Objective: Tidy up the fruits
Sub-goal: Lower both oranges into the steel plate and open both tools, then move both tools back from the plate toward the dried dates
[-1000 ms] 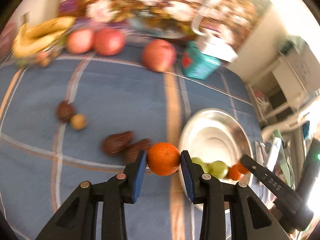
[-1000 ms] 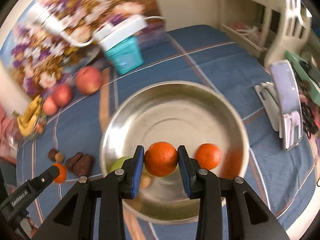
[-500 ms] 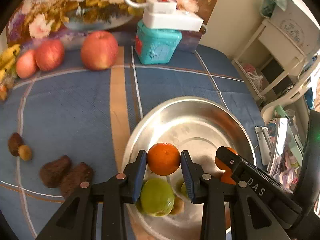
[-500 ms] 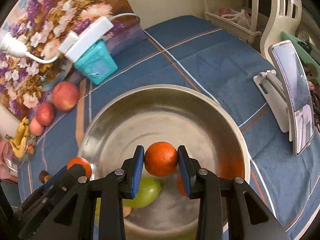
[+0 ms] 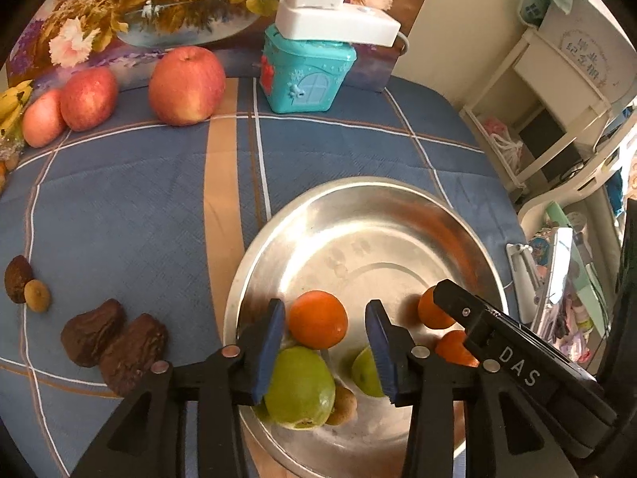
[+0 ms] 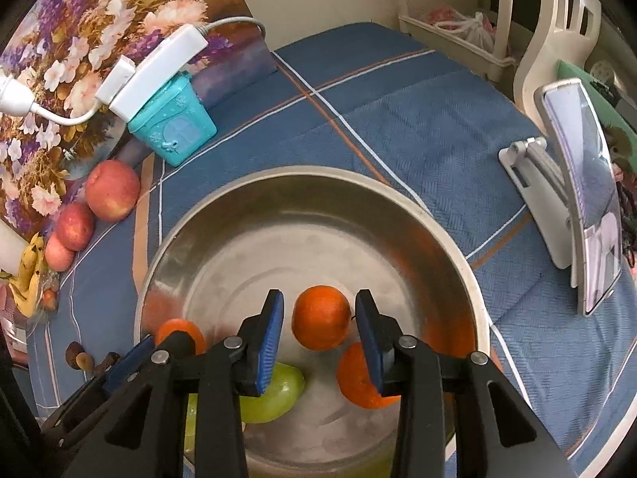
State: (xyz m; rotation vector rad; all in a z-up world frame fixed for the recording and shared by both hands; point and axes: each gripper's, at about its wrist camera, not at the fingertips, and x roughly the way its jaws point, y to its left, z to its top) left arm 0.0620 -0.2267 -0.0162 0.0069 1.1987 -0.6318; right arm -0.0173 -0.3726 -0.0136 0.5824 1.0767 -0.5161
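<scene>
- Stainless-steel bowl (image 5: 458, 215) on the blue plaid desk (image 5: 119, 207); it is where the fruit is being gathered.
- Left gripper (image 5: 324, 342) — its fingers are spreading, with clear gaps either side of an orange (image 5: 317, 318) that sits over the bowl's near part, above a green fruit (image 5: 300, 386); nothing gripped.
- Right gripper (image 6: 320, 326) — its fingers are just beginning to part; a second orange (image 6: 321, 316) lies between them with a sliver of gap each side, so I judge it let go, low over the bowl's floor.
- Step in hand, as I judge it: dropping both oranges into the bowl; to do it well, open fully before lifting, draw each gripper straight back so the pads do not drag the fruit, and keep the two tools from knocking together, since they stand close over the same bowl.
- Bowl contents: the two oranges under release; a third orange (image 6: 364, 378) beneath the right pad; two green fruits; a small brown fruit (image 5: 342, 404).
- Outside the bowl: three red apples (image 5: 185, 85) and bananas (image 5: 12, 103) at the far edge; dark dried fruits (image 5: 113, 338) at the left.
</scene>
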